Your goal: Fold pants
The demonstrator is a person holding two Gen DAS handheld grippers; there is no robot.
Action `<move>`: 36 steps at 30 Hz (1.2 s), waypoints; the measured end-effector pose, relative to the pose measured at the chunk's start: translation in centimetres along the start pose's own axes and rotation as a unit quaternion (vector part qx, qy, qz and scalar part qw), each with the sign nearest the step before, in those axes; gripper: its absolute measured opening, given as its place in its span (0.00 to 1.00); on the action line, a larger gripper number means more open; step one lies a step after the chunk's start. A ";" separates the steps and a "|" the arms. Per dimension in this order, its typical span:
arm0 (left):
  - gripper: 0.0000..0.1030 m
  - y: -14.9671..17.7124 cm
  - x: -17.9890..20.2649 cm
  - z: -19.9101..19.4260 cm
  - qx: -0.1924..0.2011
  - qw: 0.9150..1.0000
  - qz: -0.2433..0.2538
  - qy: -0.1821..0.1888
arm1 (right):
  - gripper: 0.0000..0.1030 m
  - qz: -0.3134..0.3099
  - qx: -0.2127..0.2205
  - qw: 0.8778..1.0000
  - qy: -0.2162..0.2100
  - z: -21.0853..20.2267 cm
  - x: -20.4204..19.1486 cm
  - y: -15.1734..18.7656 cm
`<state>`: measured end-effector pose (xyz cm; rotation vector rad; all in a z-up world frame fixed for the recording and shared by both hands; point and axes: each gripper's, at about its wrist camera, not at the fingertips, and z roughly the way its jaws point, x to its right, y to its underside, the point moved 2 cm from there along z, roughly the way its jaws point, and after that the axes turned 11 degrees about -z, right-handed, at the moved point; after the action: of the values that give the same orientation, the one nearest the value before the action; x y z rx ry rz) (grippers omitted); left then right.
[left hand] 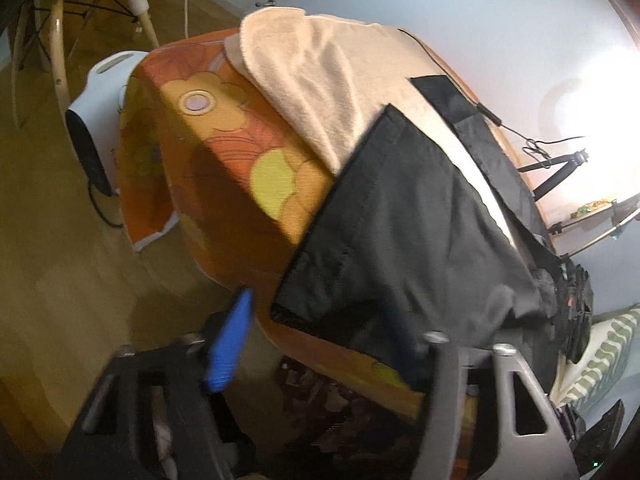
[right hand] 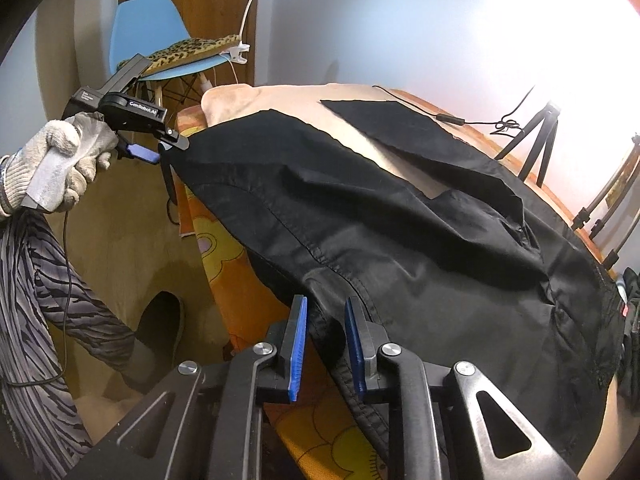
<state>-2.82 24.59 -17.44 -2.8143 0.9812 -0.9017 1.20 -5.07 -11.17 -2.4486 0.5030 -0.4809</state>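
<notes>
Black pants (right hand: 400,240) lie spread over a beige towel (right hand: 280,100) on a table draped in an orange flowered cloth (right hand: 224,264). My right gripper (right hand: 326,340) sits at the near edge of the table. Its blue pads (right hand: 298,344) pinch the seamed edge of the pants. At the far left, a gloved hand (right hand: 64,160) holds my left gripper (right hand: 168,152) at the hem of one leg. In the left wrist view that hem corner (left hand: 288,300) hangs off the table edge between the fingers of the left gripper (left hand: 316,300). The blue finger (left hand: 230,344) stands clear of the fabric.
A blue chair (right hand: 152,28) with a leopard cushion and a clip lamp stands behind the table. A white appliance (left hand: 100,120) sits on the wooden floor by the table's corner. A thin cable (right hand: 452,120) crosses the far side of the table, and a tripod (right hand: 536,148) stands behind it.
</notes>
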 end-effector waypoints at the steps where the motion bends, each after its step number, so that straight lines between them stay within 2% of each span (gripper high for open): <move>1: 0.46 0.1 0.1 0.0 0.000 1.000 -0.001 0.001 | 0.18 0.001 0.001 1.000 0.001 0.0 -0.1 0.0; 4: 0.31 0.1 0.2 -0.3 0.010 1.000 -0.001 0.000 | 0.18 0.002 0.003 1.000 0.004 -0.2 -0.1 0.0; 6: 0.09 0.0 0.2 -0.8 0.022 1.000 0.002 0.000 | 0.18 0.001 0.005 1.000 0.007 -0.3 -0.1 0.0; 11: 0.05 0.2 1.7 -2.1 0.056 0.998 0.042 0.002 | 0.18 0.005 0.014 1.000 0.013 -0.8 0.1 -0.1; 18: 0.05 -0.5 5.0 -4.1 0.096 0.991 0.086 0.023 | 0.08 0.006 0.030 0.999 0.028 -1.8 0.8 -0.8; 23: 0.05 -1.6 7.7 -4.5 0.110 0.987 0.110 0.031 | 0.03 0.001 0.037 0.997 0.061 -2.4 2.1 -1.6; 25: 0.05 -2.1 8.9 -4.2 0.113 0.986 0.121 0.033 | 0.03 0.015 0.041 0.997 0.059 -2.6 3.4 -1.8; 27: 0.04 -2.4 9.7 -3.8 0.117 0.985 0.126 0.034 | 0.04 0.025 0.042 0.998 0.032 -2.7 4.2 -1.6; 29: 0.04 -2.9 10.3 -3.4 0.115 0.985 0.122 0.040 | 0.06 0.027 0.043 0.998 0.023 -2.7 4.4 -1.1; 30: 0.04 -3.2 10.5 -3.2 0.116 0.985 0.120 0.042 | 0.16 0.028 0.041 0.999 0.011 -2.5 4.3 -0.9; 31: 0.04 -3.4 10.7 -3.0 0.117 0.985 0.118 0.043 | 0.31 0.034 0.038 0.999 -0.019 -2.3 4.0 -0.7; 32: 0.04 -3.6 11.0 -2.8 0.118 0.985 0.116 0.045 | 0.35 0.037 0.039 0.997 -0.048 -2.2 3.6 -0.5; 34: 0.04 -4.1 11.8 -2.5 0.120 0.985 0.114 0.048 | 0.37 0.025 0.039 0.996 -0.082 -2.0 2.6 -0.3; 36: 0.04 -4.3 12.4 -2.3 0.123 0.984 0.118 0.047 | 0.37 -0.011 0.033 0.996 -0.081 -1.8 1.2 -0.3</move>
<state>6.25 21.21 -8.29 -2.4112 1.1011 -1.0508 1.50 -6.25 -9.39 -2.4067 0.3854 -0.2995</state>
